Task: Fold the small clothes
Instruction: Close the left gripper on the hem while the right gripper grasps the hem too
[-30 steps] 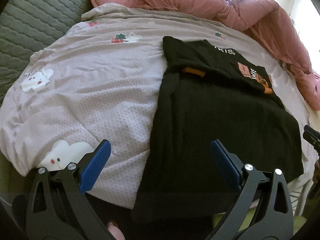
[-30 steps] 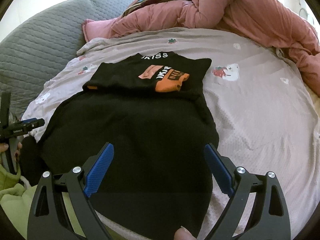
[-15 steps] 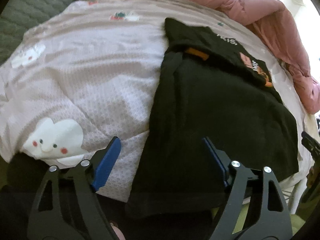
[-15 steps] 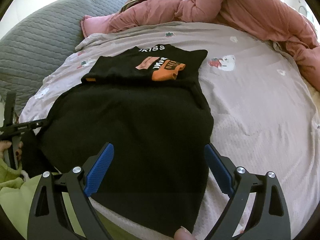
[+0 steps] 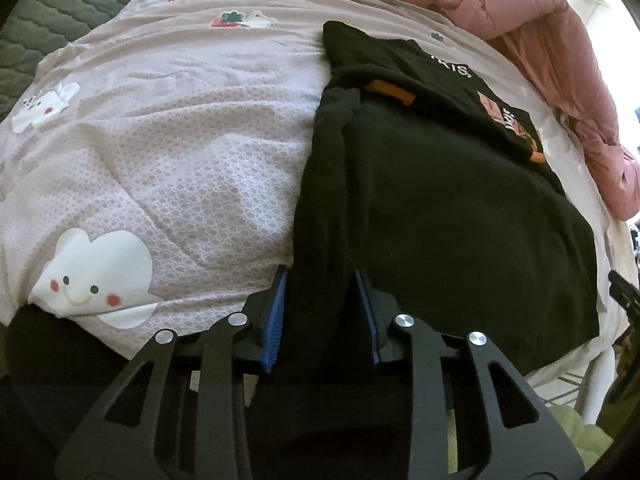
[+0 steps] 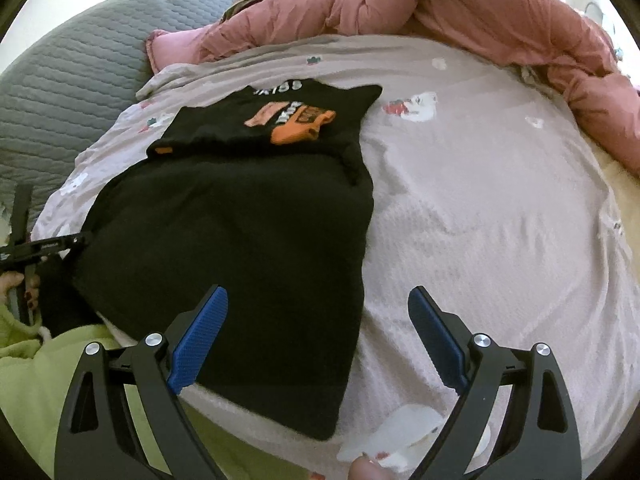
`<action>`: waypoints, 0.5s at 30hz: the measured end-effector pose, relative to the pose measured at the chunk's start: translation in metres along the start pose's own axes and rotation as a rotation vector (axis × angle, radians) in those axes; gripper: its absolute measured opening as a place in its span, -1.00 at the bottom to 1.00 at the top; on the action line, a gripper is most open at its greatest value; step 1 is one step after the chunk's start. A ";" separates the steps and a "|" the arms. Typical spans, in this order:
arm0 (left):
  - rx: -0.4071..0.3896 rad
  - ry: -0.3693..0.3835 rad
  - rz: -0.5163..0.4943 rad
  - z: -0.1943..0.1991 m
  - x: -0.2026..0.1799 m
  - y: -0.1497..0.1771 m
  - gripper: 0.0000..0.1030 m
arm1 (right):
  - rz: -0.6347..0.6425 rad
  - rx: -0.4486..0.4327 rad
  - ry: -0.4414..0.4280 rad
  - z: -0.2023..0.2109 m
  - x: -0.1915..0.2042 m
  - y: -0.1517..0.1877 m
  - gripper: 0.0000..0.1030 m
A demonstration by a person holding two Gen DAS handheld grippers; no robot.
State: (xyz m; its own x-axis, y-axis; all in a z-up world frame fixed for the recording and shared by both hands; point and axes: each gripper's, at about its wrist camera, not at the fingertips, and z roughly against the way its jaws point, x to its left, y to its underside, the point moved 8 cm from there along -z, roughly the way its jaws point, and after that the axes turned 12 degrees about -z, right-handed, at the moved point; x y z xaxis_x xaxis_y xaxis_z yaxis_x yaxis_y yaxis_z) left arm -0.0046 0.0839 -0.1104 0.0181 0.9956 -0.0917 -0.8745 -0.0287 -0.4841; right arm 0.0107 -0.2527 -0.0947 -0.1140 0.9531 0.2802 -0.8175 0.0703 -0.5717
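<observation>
A black garment (image 5: 440, 200) with an orange and white print lies flat on the pinkish bedsheet (image 5: 180, 160), its top part folded over. My left gripper (image 5: 320, 280) is at the garment's near left edge. Its jaws are closing, and a bunched strip of black cloth fills the gap between the blue pads (image 5: 276, 320). In the right wrist view the garment (image 6: 240, 220) spreads ahead. My right gripper (image 6: 316, 300) stands open above the garment's near right corner, its pads clear of the cloth. The left gripper (image 6: 44, 246) shows at the far left, held by a hand.
A rumpled pink duvet (image 6: 500, 12) is piled along the back and right of the bed. Grey quilted padding (image 6: 72, 72) runs along the left. A person's light green sleeve (image 6: 44, 380) lies at the near edge. The right gripper's tip (image 5: 622, 292) shows at the right edge.
The left jaws have gone from wide open to narrow around the garment's left edge, and that gripper has sunk toward the bed. The right gripper has slid right toward the garment's near right corner.
</observation>
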 end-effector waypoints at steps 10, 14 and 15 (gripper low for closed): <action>0.000 -0.004 -0.028 0.002 -0.004 0.000 -0.60 | -0.019 0.070 -0.015 -0.014 -0.004 0.010 0.22; 0.000 0.004 -0.019 0.002 -0.003 0.001 -0.60 | -0.037 0.114 -0.018 -0.023 -0.008 0.019 -0.10; 0.001 0.004 -0.019 0.002 -0.003 0.001 -0.60 | -0.033 0.118 -0.021 -0.022 -0.009 0.020 -0.12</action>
State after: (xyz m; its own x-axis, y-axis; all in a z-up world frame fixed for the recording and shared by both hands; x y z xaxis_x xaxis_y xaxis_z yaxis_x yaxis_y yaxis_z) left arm -0.0066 0.0805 -0.1094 0.0364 0.9956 -0.0862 -0.8745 -0.0100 -0.4848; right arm 0.0078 -0.2529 -0.1259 -0.0967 0.9443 0.3145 -0.8818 0.0653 -0.4671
